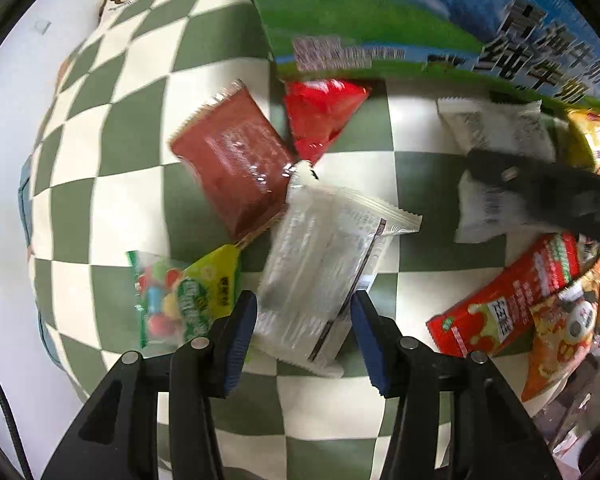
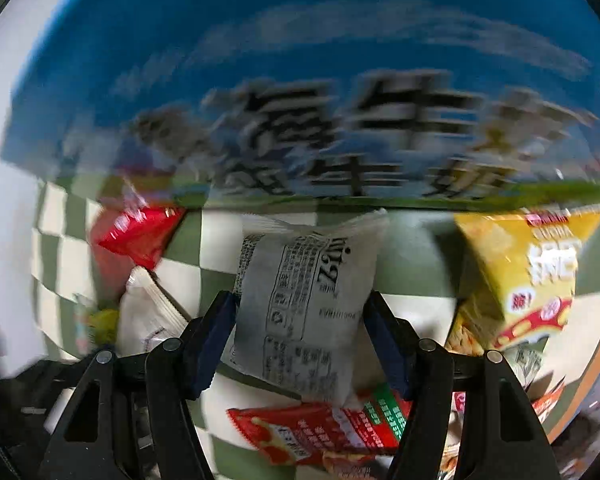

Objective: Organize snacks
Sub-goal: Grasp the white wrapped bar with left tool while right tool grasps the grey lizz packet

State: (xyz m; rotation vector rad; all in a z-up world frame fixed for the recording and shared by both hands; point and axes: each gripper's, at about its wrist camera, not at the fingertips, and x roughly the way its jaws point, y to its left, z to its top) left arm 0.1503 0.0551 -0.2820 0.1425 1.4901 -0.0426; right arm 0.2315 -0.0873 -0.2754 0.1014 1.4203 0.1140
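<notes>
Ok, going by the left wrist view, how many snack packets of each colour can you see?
White packets: 2
Red packets: 3
Yellow bag: 1
Green candy bag: 1
Orange packet: 1
Total: 8

Both wrist views look steeply down, close over the checkered cloth [image 1: 140,184], sharing the milk carton [image 1: 380,12].
</notes>
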